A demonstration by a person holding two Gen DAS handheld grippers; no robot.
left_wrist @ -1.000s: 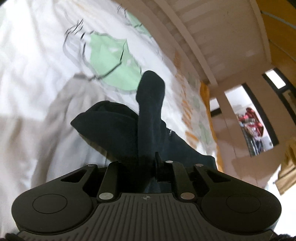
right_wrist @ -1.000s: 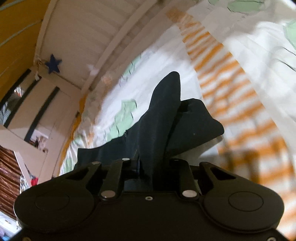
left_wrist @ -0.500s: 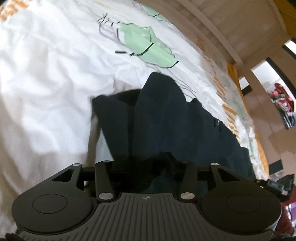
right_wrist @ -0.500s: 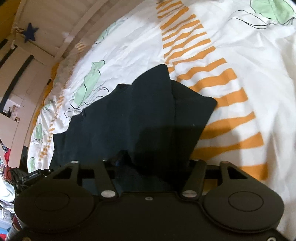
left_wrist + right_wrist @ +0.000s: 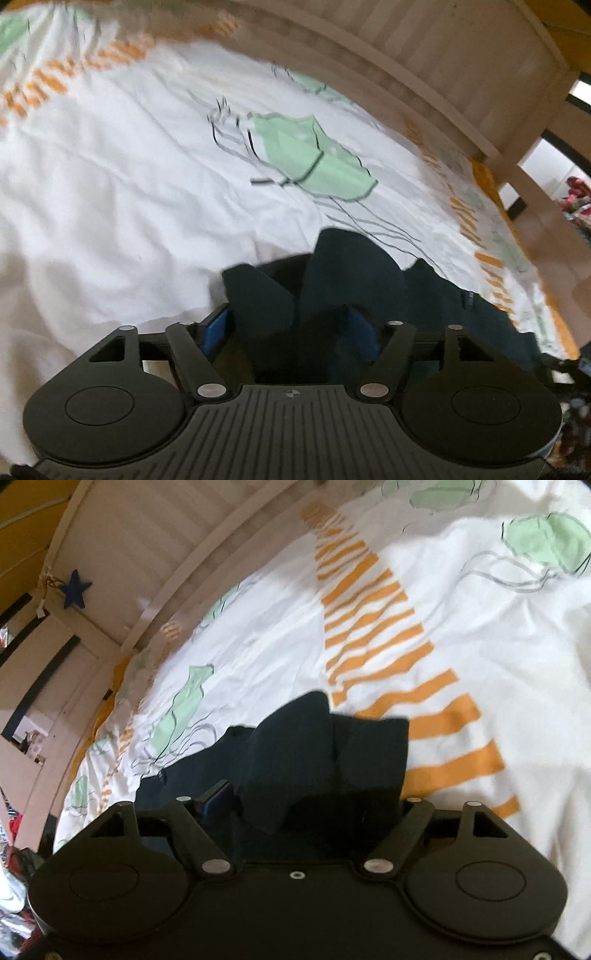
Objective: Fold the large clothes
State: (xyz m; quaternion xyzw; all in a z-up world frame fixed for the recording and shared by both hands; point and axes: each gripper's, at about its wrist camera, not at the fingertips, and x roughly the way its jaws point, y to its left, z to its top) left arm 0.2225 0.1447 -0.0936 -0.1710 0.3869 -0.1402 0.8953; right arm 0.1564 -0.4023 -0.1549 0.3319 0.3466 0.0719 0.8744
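Note:
A dark navy garment (image 5: 351, 280) lies on the white patterned bed cover (image 5: 129, 177). In the left wrist view a bunched corner of it sits loose between the spread blue pads of my left gripper (image 5: 291, 328), which is open. In the right wrist view the garment (image 5: 325, 757) lies the same way, with a folded corner between the wide-apart fingers of my right gripper (image 5: 314, 805), also open. The rest of the cloth trails toward the other hand's side in each view.
The bed cover has green shapes (image 5: 314, 155) and orange stripes (image 5: 388, 635). A pale wooden bed frame (image 5: 424, 66) runs along the far edge, with a blue star (image 5: 74, 590) hanging on it. Cluttered items show beyond the bed (image 5: 14, 834).
Both grippers were shut on raised garment corners, came down to the bed, and have opened. The cloth has dropped from an upright peak to a loose bunch on the cover.

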